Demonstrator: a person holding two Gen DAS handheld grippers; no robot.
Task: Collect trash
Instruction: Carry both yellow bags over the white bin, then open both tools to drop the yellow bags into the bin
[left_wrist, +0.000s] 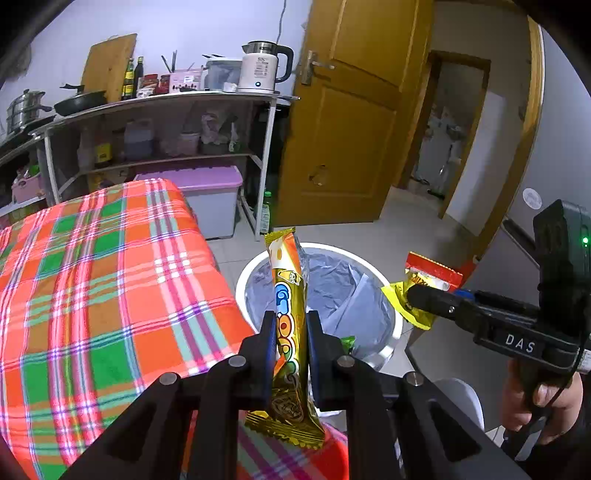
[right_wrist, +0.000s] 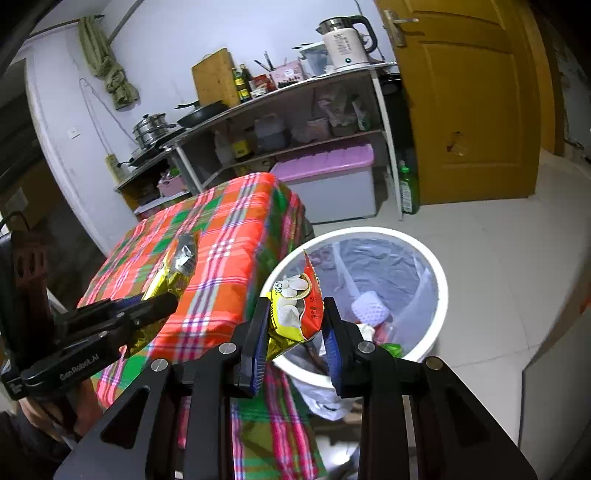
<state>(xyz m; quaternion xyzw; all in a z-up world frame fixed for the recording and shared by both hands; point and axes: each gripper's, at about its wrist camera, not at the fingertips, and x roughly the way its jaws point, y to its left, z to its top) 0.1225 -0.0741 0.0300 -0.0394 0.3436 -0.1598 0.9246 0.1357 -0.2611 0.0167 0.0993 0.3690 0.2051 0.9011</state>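
My left gripper is shut on a long gold snack wrapper, held upright at the near rim of the white trash bin. The same gripper and wrapper show at the left of the right wrist view. My right gripper is shut on a red and yellow snack packet, held over the near left rim of the bin. It shows at the right of the left wrist view with the packet. The bin has a grey liner and some trash inside.
A table with an orange plaid cloth stands left of the bin. Behind are a metal shelf rack with a kettle and pans, a purple-lidded storage box, a green bottle and an open yellow door.
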